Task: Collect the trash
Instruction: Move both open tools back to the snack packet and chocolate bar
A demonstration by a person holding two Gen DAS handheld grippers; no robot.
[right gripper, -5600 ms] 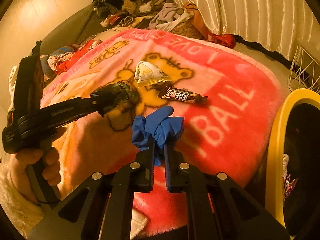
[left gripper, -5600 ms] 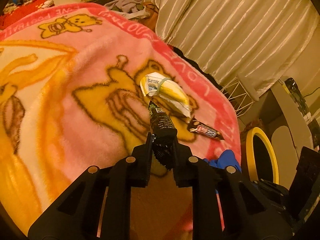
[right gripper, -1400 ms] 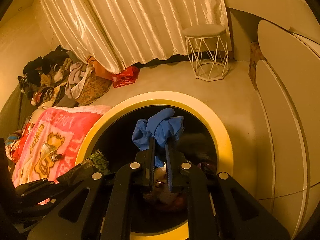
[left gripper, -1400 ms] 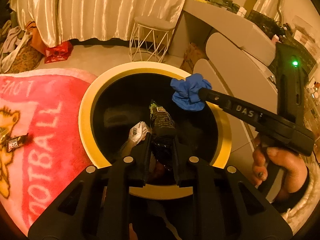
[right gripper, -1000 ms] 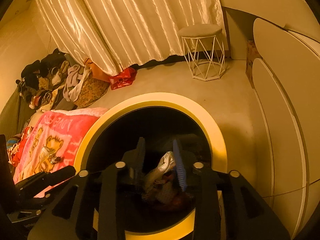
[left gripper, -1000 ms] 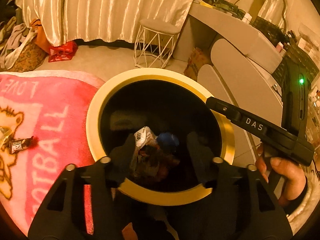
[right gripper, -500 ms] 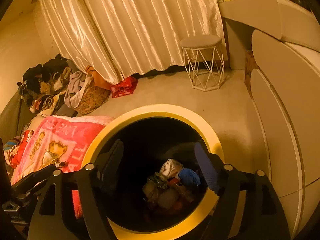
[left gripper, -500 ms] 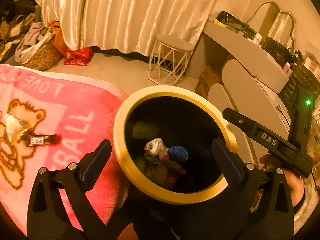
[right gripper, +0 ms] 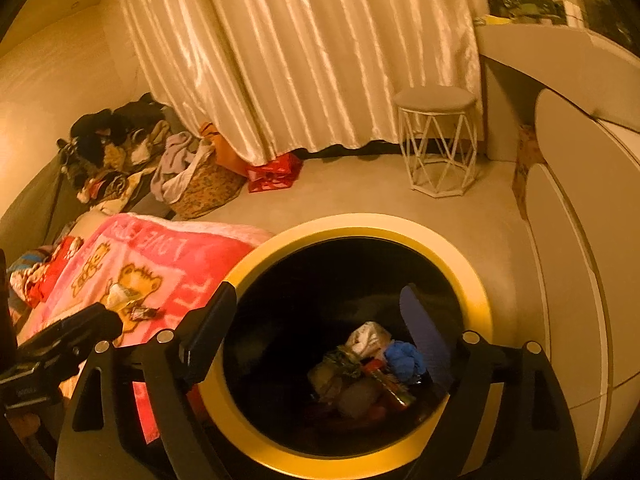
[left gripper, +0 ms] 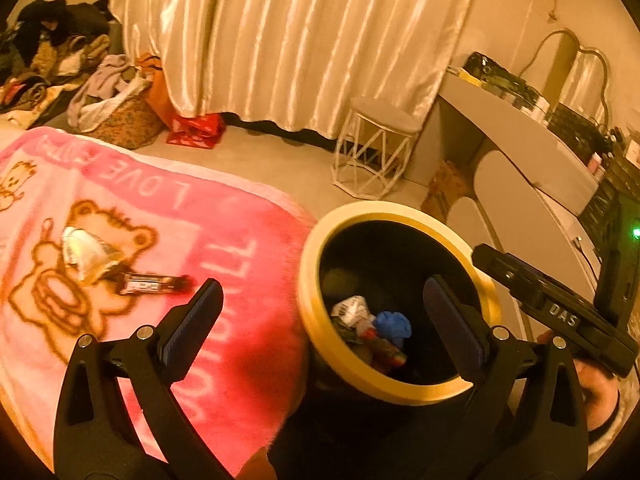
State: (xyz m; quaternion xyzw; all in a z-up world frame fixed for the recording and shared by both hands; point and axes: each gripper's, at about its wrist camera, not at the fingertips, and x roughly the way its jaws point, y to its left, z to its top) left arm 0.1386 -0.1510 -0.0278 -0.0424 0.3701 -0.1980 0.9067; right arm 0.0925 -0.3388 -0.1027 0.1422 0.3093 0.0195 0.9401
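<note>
With both the left gripper (left gripper: pixel 320 312) spread empty and the right gripper (right gripper: pixel 320 328) opening empty over the yellow-rimmed black bin (left gripper: pixel 308 280), the 2 wrappers on the pink fleece blanket (left gripper: pixel 224 240), a crumpled white packet (left gripper: pixel 86 250) overlapping a dark candy bar wrapper (left gripper: pixel 154 283), looked easy to snag together.

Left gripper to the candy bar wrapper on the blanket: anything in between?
Nothing visible. The left gripper is open and empty, and only bare pink blanket lies between it and the candy bar wrapper. A crumpled white wrapper lies against the bar's far end.

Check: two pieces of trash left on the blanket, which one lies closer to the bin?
The dark candy bar wrapper. It lies on the bin side of the crumpled white-and-yellow wrapper, on the pink blanket.
</note>
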